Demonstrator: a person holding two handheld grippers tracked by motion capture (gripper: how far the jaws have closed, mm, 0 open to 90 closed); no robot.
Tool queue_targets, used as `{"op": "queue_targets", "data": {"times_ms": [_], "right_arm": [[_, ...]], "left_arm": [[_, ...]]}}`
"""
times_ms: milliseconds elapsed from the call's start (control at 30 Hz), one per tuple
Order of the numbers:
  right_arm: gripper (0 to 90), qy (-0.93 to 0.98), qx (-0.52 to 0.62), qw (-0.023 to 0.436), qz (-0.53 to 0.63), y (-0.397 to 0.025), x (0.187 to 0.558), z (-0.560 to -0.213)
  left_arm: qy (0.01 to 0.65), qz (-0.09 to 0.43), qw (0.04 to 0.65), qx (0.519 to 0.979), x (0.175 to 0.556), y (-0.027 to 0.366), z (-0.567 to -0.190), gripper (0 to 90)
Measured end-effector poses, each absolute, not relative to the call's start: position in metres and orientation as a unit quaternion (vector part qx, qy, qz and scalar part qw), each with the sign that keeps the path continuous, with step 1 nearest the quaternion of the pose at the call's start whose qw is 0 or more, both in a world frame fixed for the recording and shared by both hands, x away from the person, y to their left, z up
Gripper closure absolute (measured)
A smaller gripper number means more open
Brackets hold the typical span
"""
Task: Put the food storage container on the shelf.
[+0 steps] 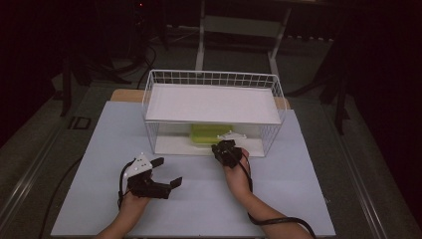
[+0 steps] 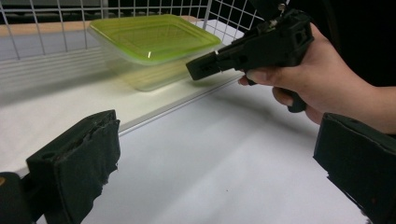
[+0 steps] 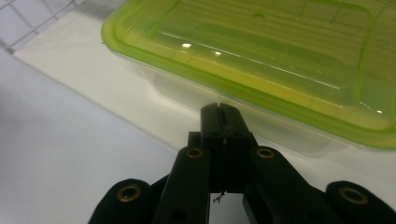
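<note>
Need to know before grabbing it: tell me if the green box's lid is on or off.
On. The green lid sits flat over the clear box, its rim overhanging all along the visible sides.

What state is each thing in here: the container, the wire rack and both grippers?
Green-lidded container: lid on, upright on the rack's lower shelf.
Wire rack: upright on the table, open front toward the person.
Right gripper: shut on nothing, tips just short of the container.
Left gripper: open, holding nothing.

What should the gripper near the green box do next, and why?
Probably open the right gripper a little. Its jaws are pressed shut and hold nothing, just short of the lidded green box on the lower shelf of the wire rack, so it cannot take hold yet. The left gripper waits open on the table.
</note>
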State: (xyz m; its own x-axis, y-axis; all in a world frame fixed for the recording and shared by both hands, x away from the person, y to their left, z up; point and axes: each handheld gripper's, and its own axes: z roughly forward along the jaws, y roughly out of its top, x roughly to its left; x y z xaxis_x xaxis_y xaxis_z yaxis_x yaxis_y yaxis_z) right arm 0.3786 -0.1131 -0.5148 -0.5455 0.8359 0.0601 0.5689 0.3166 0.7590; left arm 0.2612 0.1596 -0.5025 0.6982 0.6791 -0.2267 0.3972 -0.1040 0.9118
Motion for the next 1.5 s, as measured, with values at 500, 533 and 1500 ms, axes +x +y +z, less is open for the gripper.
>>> {"op": "queue_targets", "data": {"times_ms": [500,533,1500], "right_arm": [[88.8,0.782,0.460,0.171,0.383,-0.111,0.398,-0.519],[88.9,0.782,0.461,0.170,0.384,-0.111,0.398,-0.519],[64.3,0.789,0.418,0.157,0.423,-0.121,0.355,-0.499]], "left_arm": [[0.373,0.125,0.563,0.727,0.261,0.164,-0.505,1.1],[0.374,0.123,0.564,0.726,0.261,0.165,-0.505,1.1],[0.356,0.121,0.571,0.730,0.262,0.160,-0.499,1.1]]}}
